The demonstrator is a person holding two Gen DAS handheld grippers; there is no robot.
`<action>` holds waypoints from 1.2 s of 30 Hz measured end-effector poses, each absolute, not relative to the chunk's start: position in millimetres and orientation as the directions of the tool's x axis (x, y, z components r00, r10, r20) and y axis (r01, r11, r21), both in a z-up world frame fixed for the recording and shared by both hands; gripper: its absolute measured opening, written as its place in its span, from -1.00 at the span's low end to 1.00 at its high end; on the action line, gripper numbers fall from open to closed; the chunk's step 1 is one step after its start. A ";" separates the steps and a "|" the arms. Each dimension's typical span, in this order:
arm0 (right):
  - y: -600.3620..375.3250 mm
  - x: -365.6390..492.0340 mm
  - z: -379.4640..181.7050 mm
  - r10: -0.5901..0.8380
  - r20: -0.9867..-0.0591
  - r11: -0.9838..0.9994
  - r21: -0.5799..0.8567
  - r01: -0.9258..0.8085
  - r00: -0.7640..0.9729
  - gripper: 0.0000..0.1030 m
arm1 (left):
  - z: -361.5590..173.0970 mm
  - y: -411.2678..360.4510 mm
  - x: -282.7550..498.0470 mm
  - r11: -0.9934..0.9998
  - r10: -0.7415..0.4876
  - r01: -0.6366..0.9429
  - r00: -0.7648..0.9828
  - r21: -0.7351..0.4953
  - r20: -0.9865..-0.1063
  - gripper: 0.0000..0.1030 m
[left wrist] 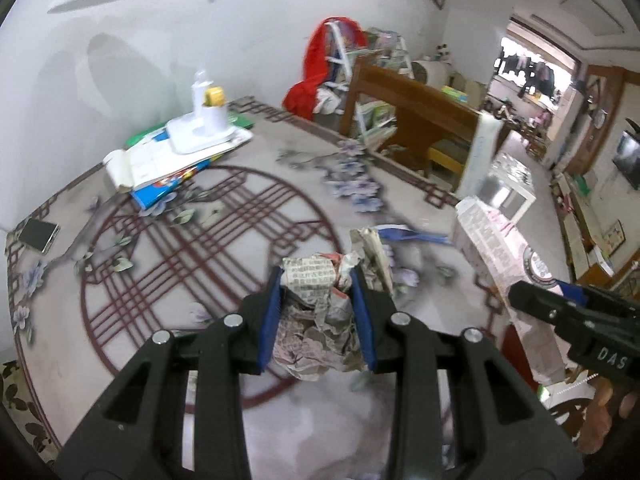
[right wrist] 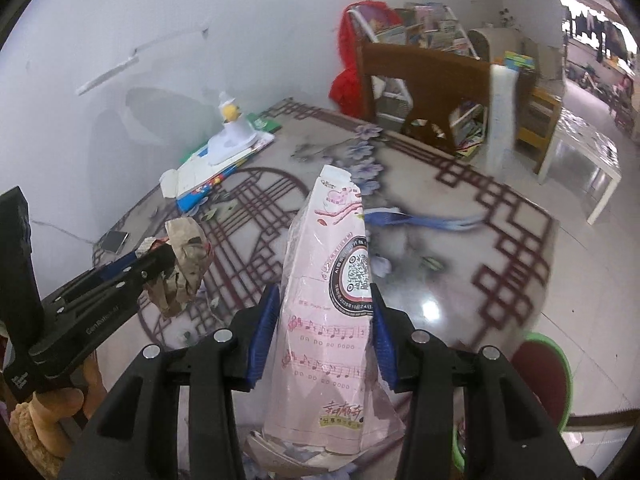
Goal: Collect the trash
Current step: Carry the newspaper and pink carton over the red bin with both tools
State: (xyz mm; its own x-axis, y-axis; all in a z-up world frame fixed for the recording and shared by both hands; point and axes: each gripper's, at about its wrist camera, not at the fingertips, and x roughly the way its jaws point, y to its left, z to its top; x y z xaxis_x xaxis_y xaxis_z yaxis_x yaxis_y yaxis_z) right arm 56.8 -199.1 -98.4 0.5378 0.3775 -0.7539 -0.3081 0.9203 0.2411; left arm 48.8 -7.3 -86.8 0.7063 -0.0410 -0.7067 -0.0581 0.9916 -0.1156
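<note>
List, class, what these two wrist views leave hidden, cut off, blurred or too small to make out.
- Pink packet: its bottom end, right wrist view, runs out of frame between the right gripper fingers.
- Newspaper wad: its print, left wrist view, too small and crumpled to read.
- Blue strip on the table: smeared by motion blur, identity unclear.
- Trash bin: in neither view.
- Phone: screen too small to read.

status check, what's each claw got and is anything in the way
Left claw shut on crumpled newspaper. Right claw shut on pink wrapper. Both lifted clear of the table; blue wrapper left there.
</note>
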 end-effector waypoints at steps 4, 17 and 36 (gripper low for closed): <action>-231.4 38.3 -97.5 0.345 -0.756 0.937 0.244 -0.250 0.556 -0.17 | -80.3 -40.7 43.6 0.993 -0.087 0.006 0.710 -0.118 -0.699 -0.37; -336.5 -0.4 -92.3 0.197 -0.758 0.972 0.235 -0.022 0.622 -0.17 | -75.7 -142.9 43.2 0.963 -0.261 0.231 0.676 -0.139 -0.689 -0.37; -431.6 -10.7 -117.6 0.095 -0.811 0.959 0.230 0.164 0.577 -0.16 | -76.9 -230.4 50.5 0.926 -0.343 0.353 0.630 -0.136 -0.697 -0.36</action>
